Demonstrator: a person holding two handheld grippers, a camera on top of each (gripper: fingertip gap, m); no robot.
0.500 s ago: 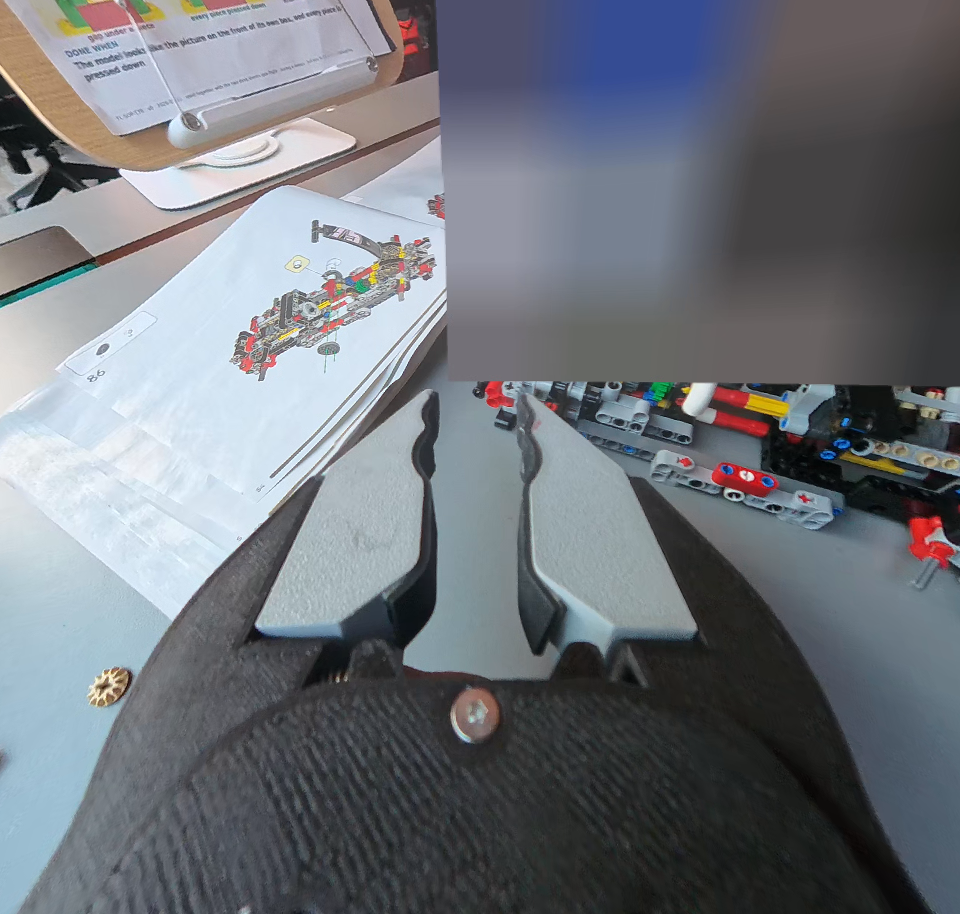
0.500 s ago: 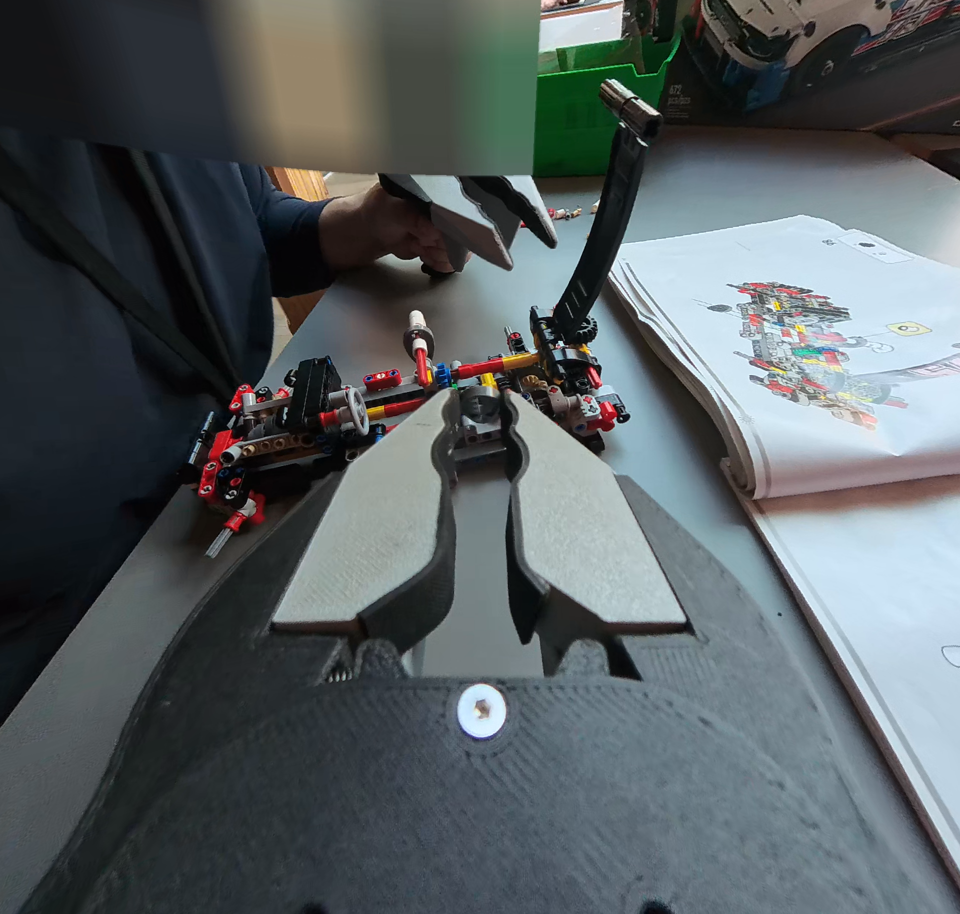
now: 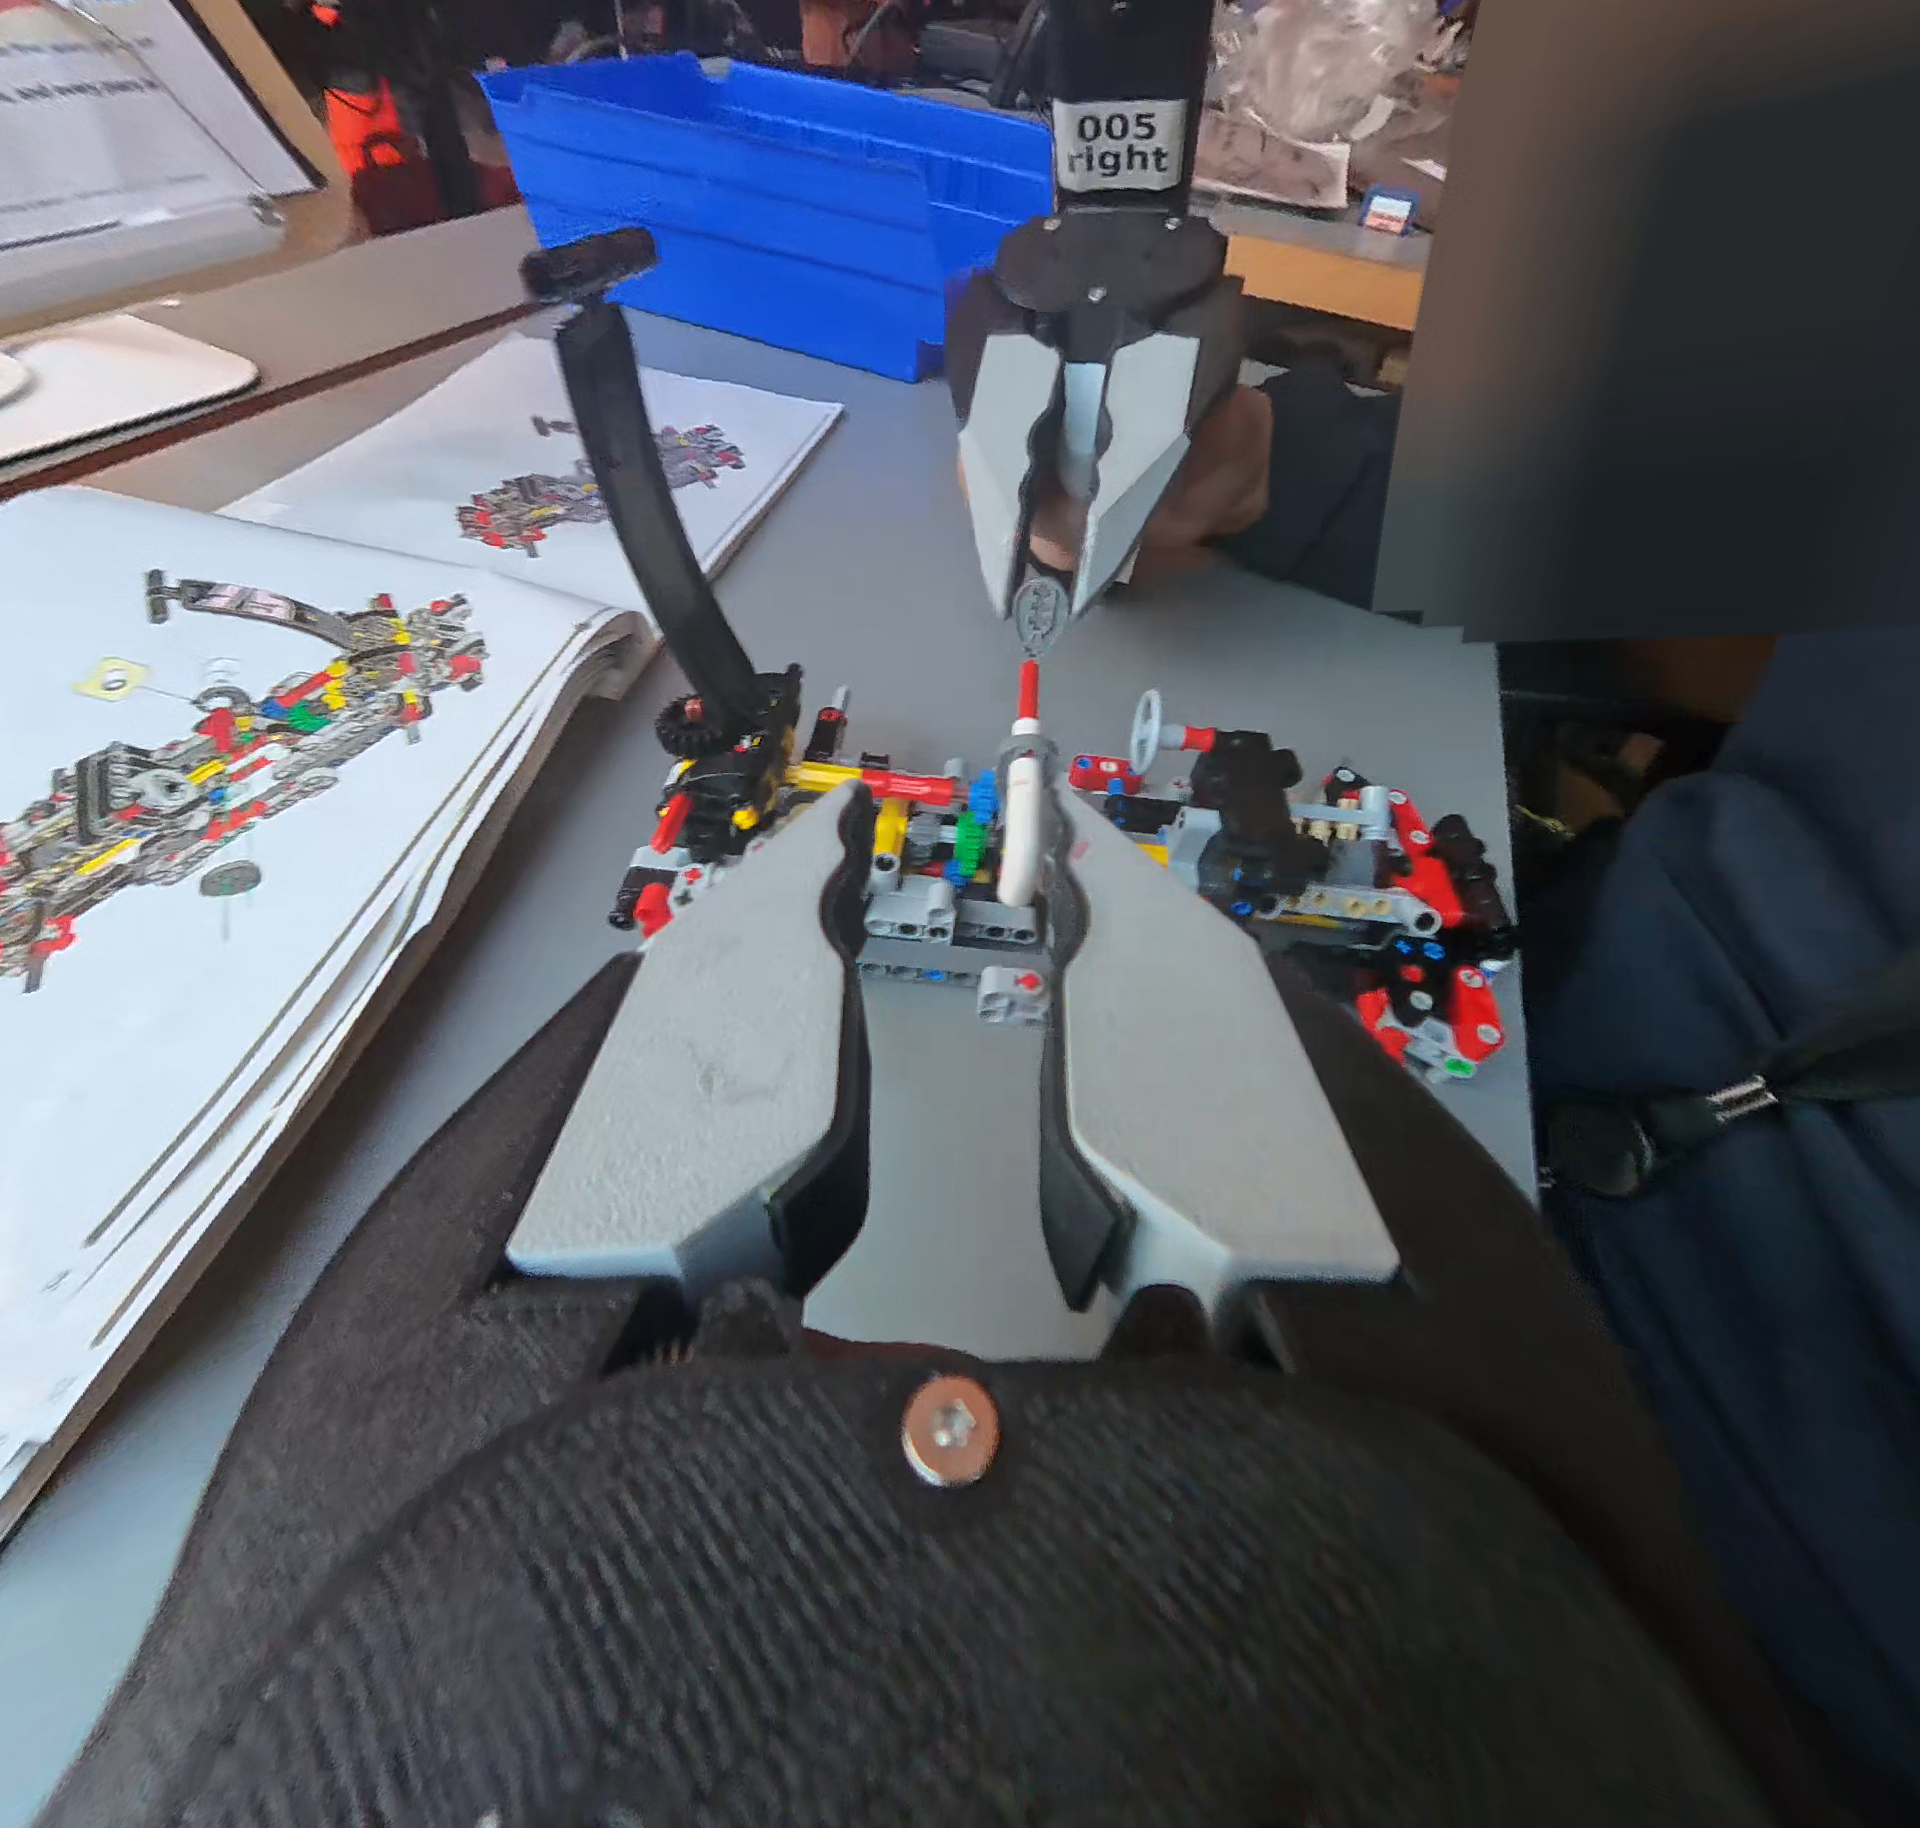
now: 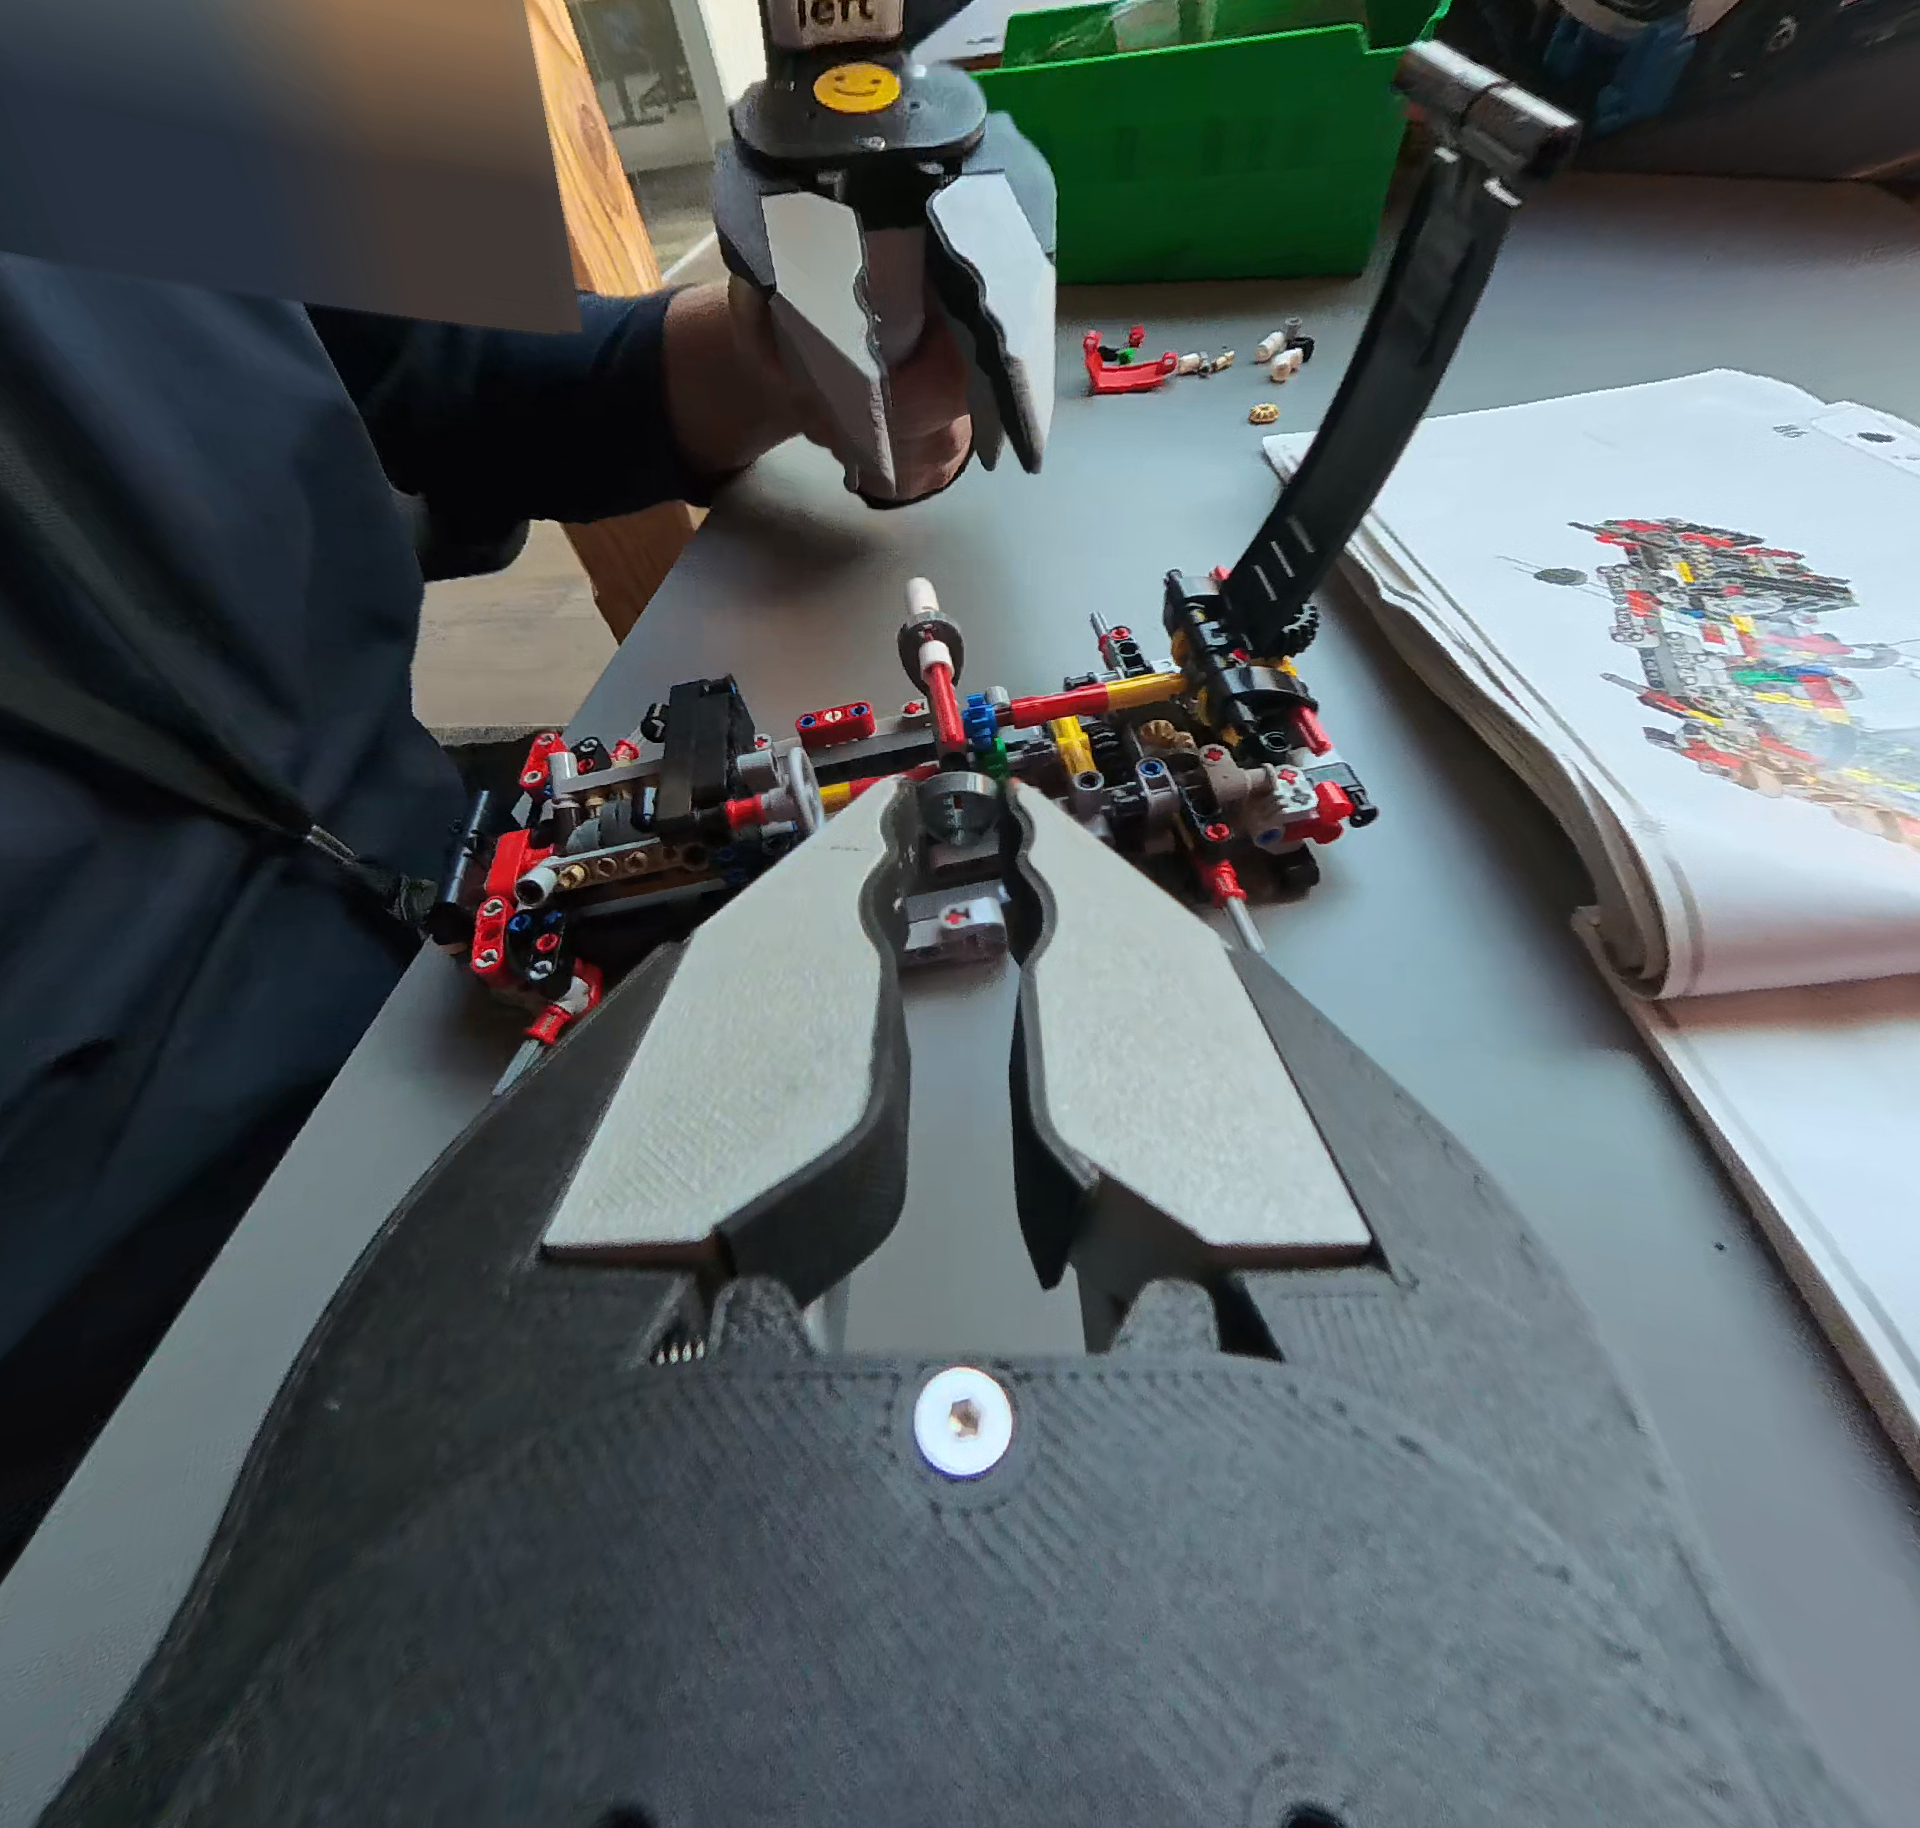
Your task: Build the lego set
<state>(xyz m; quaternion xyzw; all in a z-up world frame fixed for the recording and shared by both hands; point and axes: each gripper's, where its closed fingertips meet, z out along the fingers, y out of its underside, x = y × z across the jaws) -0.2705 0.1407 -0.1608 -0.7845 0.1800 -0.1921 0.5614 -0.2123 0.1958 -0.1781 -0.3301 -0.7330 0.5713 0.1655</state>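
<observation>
The right gripper [image 4: 951, 822] is pinched on a small grey gear [image 4: 958, 810] right above the brick-built chassis [image 4: 935, 770]. Just behind the chassis the left gripper [image 4: 940, 428] hangs part-open with nothing in it. A curved black strap [image 4: 1361, 428] rises off the chassis's far end, with the open instruction booklet [image 4: 1662, 635] beside it.

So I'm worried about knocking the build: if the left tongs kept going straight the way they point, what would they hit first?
Most likely the brick model itself: the open left tongs point at its grey middle beams, beside the white upright piece. Depth is hard to judge.
</observation>
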